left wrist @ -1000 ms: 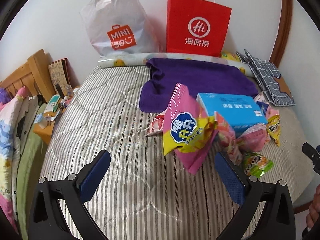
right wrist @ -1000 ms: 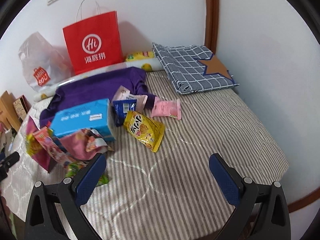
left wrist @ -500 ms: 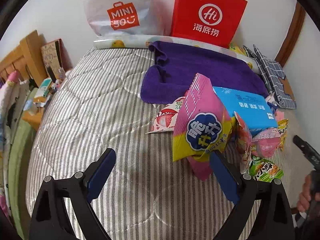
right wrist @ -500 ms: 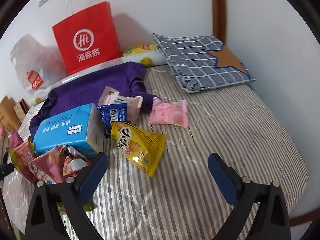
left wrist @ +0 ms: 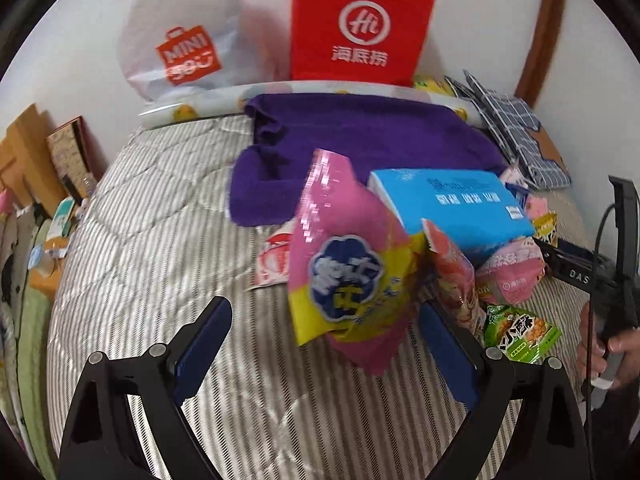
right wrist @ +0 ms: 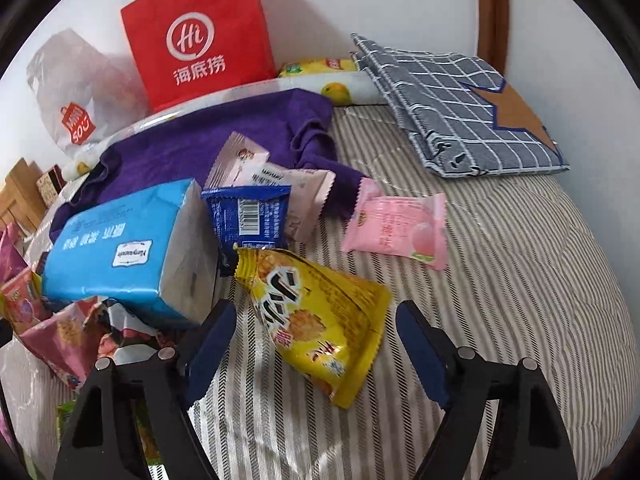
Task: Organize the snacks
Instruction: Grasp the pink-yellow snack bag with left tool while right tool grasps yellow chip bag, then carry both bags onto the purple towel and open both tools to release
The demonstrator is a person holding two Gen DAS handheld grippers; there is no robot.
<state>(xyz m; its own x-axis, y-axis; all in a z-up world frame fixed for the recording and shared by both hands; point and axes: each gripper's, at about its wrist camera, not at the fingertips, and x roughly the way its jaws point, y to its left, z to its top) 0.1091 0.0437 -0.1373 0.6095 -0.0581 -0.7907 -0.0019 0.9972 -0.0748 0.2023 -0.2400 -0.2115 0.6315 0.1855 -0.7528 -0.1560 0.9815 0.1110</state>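
Right wrist view: we see our right gripper [right wrist: 316,344] closing its jaws around the yellow snack bag [right wrist: 320,316] on the striped bed [right wrist: 520,280].

The yellow snack bag lies flat just in front of the blue tissue pack [right wrist: 124,252], and the pads are not pressing it yet. A pink peach packet [right wrist: 396,232] lies to the right of the blue tissue pack, and a dark blue packet [right wrist: 248,216] leans on it. Our left gripper [left wrist: 320,344] has its jaws wide apart, gripping nothing, and the big pink and yellow bag [left wrist: 348,264] stands up between them, left of the blue tissue pack.
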